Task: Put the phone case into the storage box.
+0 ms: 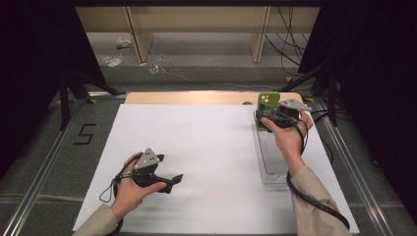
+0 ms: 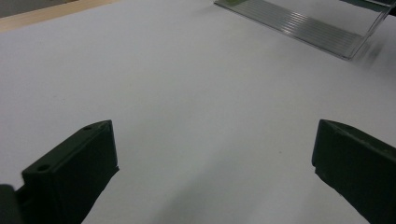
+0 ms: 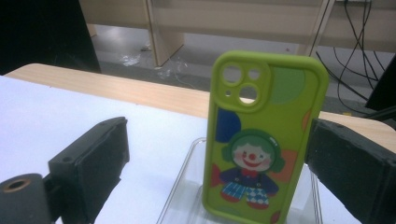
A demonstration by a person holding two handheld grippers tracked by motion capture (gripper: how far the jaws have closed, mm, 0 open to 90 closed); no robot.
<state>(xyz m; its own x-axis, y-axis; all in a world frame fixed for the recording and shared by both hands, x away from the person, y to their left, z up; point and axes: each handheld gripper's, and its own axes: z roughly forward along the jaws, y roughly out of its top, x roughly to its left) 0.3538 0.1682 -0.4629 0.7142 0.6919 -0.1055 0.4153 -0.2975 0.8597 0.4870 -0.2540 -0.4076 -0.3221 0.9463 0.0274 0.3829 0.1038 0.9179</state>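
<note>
The left gripper (image 1: pixel 169 181) rests low over the white sheet (image 1: pixel 196 157), jaws spread and empty, well apart from the work. The right gripper (image 3: pixel 215 163) is far nearer: its jaws stand spread either side of the green phone case (image 3: pixel 264 135), which stands upright, long axis vertical, in the clear stand (image 1: pixel 270 152), its right edge touching one jaw.

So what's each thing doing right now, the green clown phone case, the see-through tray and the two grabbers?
Phone case: upright at the tray's far end, between the right gripper's jaws, not clamped.
Clear tray: flat on the white sheet.
Right gripper: jaws open around the case.
Left gripper: jaws open, holding nothing.
</note>
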